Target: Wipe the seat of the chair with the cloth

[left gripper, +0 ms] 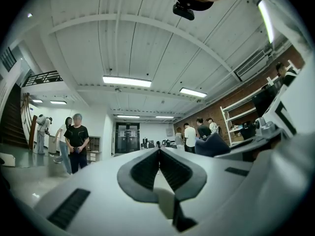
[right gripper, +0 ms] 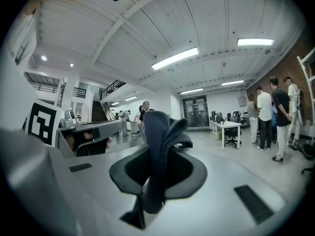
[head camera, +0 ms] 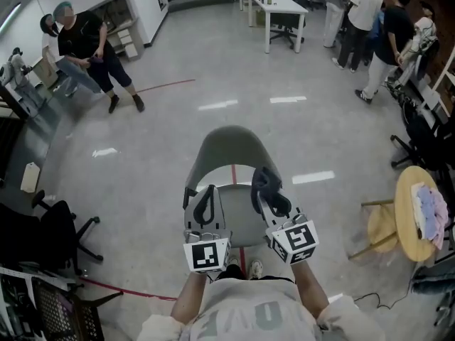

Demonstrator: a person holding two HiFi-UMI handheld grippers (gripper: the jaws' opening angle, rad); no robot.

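A grey shell chair (head camera: 231,148) stands on the floor right below me, its seat (head camera: 240,215) showing between the two grippers. Both grippers are held over the seat. My right gripper (head camera: 274,203) is shut on a dark blue cloth (head camera: 264,185); in the right gripper view the cloth (right gripper: 162,132) stands bunched up out of the closed jaws of this gripper (right gripper: 158,168). My left gripper (head camera: 205,203) is shut with nothing in it, its pads pressed together in the left gripper view (left gripper: 159,157). The cloth (left gripper: 212,144) also shows there at the right.
A round wooden table (head camera: 407,215) with folded cloths (head camera: 431,208) and a yellow stool (head camera: 384,227) stand to the right. A black office chair (head camera: 53,229) is at the left. People stand at the far left (head camera: 89,45) and far right (head camera: 373,20), by a white desk (head camera: 284,7).
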